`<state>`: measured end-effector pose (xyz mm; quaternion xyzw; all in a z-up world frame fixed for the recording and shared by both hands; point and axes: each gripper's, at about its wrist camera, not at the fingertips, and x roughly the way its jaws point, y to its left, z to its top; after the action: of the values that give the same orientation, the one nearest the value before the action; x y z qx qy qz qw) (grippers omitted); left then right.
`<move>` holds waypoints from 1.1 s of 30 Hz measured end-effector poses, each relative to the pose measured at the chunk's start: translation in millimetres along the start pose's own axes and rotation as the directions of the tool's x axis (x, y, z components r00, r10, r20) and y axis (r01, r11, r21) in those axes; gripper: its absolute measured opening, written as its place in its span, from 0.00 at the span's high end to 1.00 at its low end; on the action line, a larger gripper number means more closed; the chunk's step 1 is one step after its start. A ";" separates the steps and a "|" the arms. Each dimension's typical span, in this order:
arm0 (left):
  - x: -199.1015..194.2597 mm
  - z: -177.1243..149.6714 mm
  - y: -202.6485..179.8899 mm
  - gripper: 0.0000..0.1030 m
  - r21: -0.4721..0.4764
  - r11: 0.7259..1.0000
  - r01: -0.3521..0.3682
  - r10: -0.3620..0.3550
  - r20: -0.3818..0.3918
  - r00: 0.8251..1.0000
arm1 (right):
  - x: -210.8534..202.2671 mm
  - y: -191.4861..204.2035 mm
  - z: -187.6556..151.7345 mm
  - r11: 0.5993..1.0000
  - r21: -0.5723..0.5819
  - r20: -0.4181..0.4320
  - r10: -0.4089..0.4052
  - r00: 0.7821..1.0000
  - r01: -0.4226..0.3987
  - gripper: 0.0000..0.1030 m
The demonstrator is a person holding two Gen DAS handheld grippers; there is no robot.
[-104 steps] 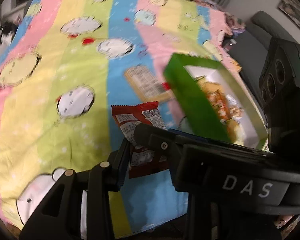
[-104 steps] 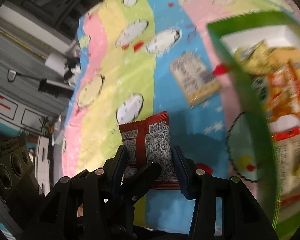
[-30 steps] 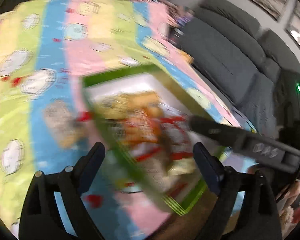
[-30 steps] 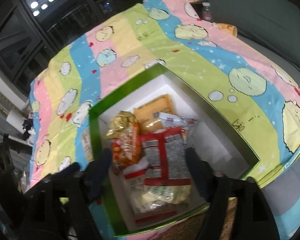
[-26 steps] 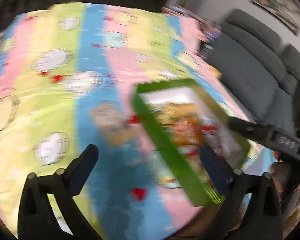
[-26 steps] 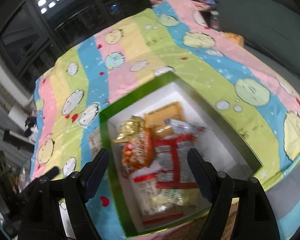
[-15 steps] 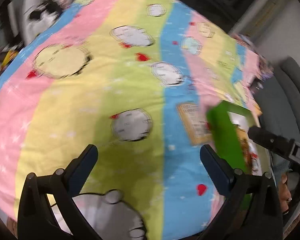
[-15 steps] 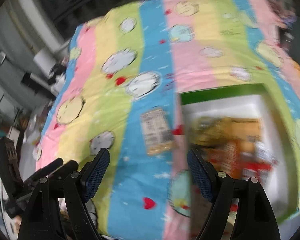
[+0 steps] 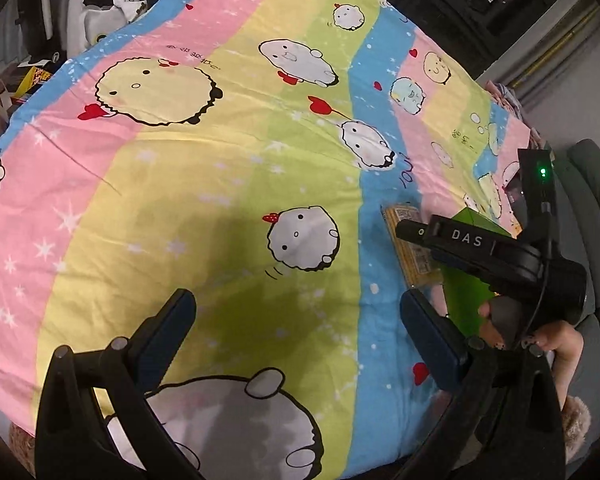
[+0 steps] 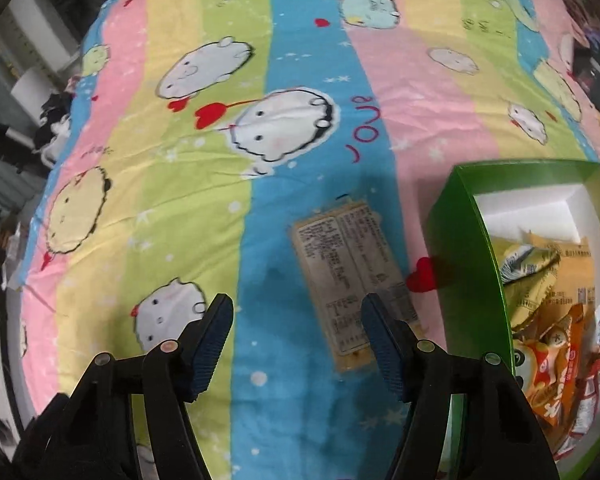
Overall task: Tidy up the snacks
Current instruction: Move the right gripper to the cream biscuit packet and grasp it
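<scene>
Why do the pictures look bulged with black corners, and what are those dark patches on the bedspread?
Both views: fisheye lenses bend the striped bedspread and blacken the corners. Left wrist view: a soft shadow lies ahead of the open left gripper. Right wrist view: a shadow darkens the snack packet; both are sharp.

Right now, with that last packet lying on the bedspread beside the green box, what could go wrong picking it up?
The yellow packet lies flat on soft bedspread, so the open right gripper might pinch cloth with it or slide off. The green box wall stands close beside it; a jaw could knock it. The box already looks crowded with snacks, so the packet may not settle.
</scene>
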<state>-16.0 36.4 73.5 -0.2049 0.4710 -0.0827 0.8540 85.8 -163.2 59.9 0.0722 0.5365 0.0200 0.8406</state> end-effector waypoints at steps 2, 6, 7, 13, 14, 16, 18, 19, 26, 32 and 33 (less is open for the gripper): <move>1.4 -0.4 -2.6 0.01 0.013 1.000 -0.004 0.004 -0.001 1.000 | 1.4 -4.9 -0.1 1.000 0.021 0.011 -0.021 1.000 0.021 0.34; 6.7 -2.5 -6.9 0.01 0.035 0.999 -0.004 0.004 -0.016 1.000 | 0.9 -8.0 0.3 0.999 -0.024 0.030 -0.033 0.999 0.034 0.34; 7.9 -3.1 -7.9 0.01 0.039 0.999 -0.004 0.004 -0.019 1.000 | 0.2 -8.8 0.8 0.999 -0.023 0.032 -0.031 0.999 0.032 0.35; 9.6 -5.9 -14.8 0.01 0.073 0.997 0.000 0.002 -0.025 1.000 | 3.1 -14.9 6.3 0.997 -0.045 0.042 -0.058 0.997 0.060 0.35; 9.9 -5.9 -15.5 0.01 0.077 0.997 -0.001 0.003 -0.026 1.000 | 3.9 -17.7 8.4 0.997 -0.047 0.041 -0.064 0.997 0.066 0.35; 11.5 -5.9 -16.0 0.01 0.082 0.997 -0.004 0.006 -0.029 1.000 | 7.9 -23.1 13.5 0.995 -0.056 0.024 -0.077 0.997 0.079 0.34; 13.7 -6.1 -16.3 0.01 0.086 0.996 -0.005 0.008 -0.033 0.999 | 14.5 -27.9 17.7 0.998 -0.054 -0.029 -0.026 0.999 0.025 0.28; 14.6 -6.4 -16.3 0.01 0.085 0.996 -0.009 0.012 -0.035 0.999 | 20.3 -30.1 20.2 0.999 -0.042 -0.071 0.029 0.997 -0.032 0.25; 15.0 -7.8 -14.5 0.01 0.086 0.996 -0.024 0.028 -0.043 0.999 | 43.3 -25.6 19.6 0.999 -0.038 -0.110 -0.004 0.994 0.000 0.23; 11.8 -8.0 -11.3 0.01 0.071 0.997 -0.024 0.027 -0.035 0.999 | 37.0 -14.8 9.8 0.997 -0.064 -0.072 -0.036 0.997 0.031 0.46; 10.7 -8.3 -10.8 0.01 0.066 0.998 -0.024 0.026 -0.031 0.999 | 35.4 -13.9 7.5 0.998 -0.062 -0.077 -0.021 0.997 0.017 0.47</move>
<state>-16.6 20.8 66.1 -0.1696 0.4841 -0.0904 0.8536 107.0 -173.8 29.2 0.0404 0.5684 0.0313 0.8212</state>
